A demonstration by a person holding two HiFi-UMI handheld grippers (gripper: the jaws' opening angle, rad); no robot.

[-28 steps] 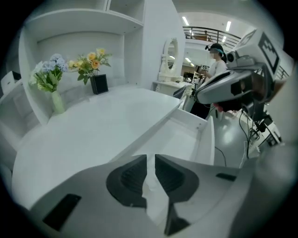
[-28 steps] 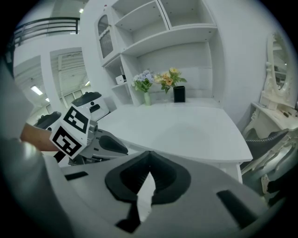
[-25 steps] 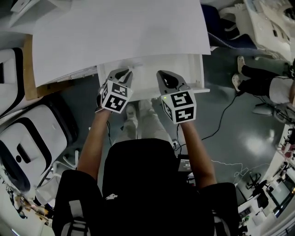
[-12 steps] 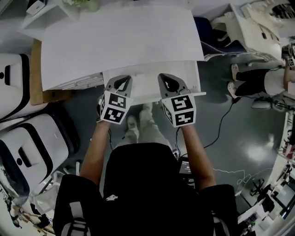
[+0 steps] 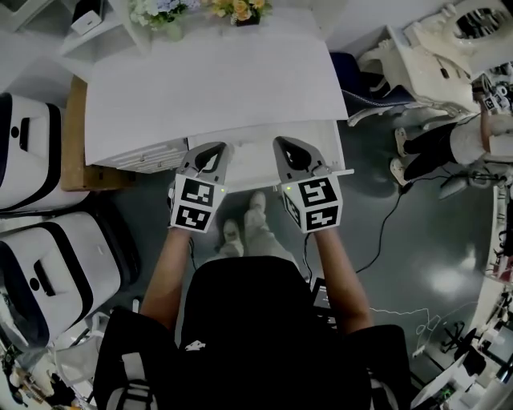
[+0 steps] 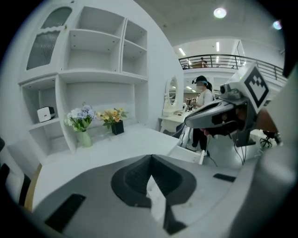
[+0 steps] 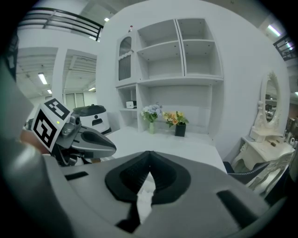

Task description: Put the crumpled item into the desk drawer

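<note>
The white desk [image 5: 216, 88] has its drawer [image 5: 255, 150] pulled open toward me. Both grippers hang side by side over the drawer's front. My left gripper [image 5: 218, 149] [image 6: 150, 160] has just been closing and its tips now meet, with nothing I can make out between them. The tips of my right gripper [image 5: 282, 144] [image 7: 150, 166] also meet. In each gripper view a white patch shows in the slit behind the tips; I cannot tell whether it is paper or the white surface below. No crumpled item is plainly visible.
Two flower vases [image 5: 164, 12] [image 5: 236, 10] stand at the desk's back under a white shelf unit [image 7: 181, 60]. White machines [image 5: 32, 152] [image 5: 56, 256] crowd the floor at left. A seated person [image 5: 449, 144] and a cable [image 5: 385, 216] are at right. My feet [image 5: 244, 224] are under the drawer.
Both grippers have lifted and come nearer the camera, still over the drawer's front. The view has shifted, so the flowers at the desk's back now show.
</note>
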